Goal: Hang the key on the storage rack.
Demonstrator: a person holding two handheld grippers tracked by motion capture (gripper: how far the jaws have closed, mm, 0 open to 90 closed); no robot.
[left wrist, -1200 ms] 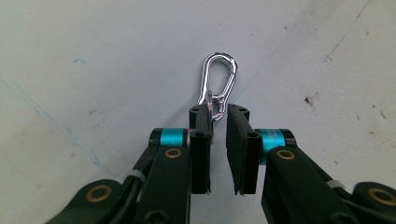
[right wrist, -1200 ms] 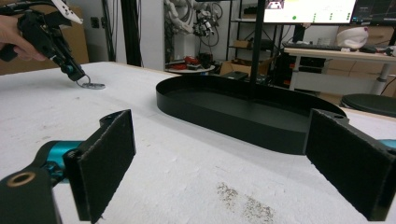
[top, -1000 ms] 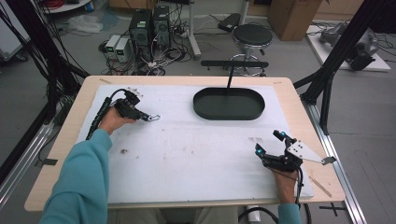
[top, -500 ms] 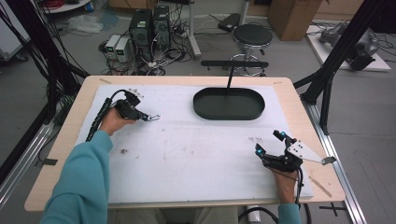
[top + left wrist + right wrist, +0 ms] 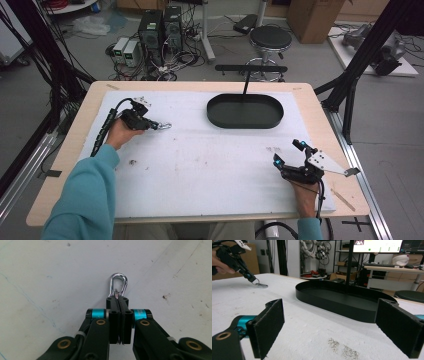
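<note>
Left gripper [image 5: 159,125] at the left side of the white mat [image 5: 200,160], jaws pressed together, pinching 1 end of a silver carabiner [image 5: 118,286]; its loop sticks out past the tips, low against the mat. Left hand [image 5: 117,132] wraps the gripper body, teal sleeve [image 5: 85,200] behind it. Mid-back: black oval tray [image 5: 245,111], well apart from both grippers. Right gripper [image 5: 288,156] near the front right edge of the mat, jaws spread wide, nothing between them, 2 black pads [image 5: 268,327] facing the tray. Right hand [image 5: 302,192] holds it. Wooden table [image 5: 75,130] under the mat.
</note>
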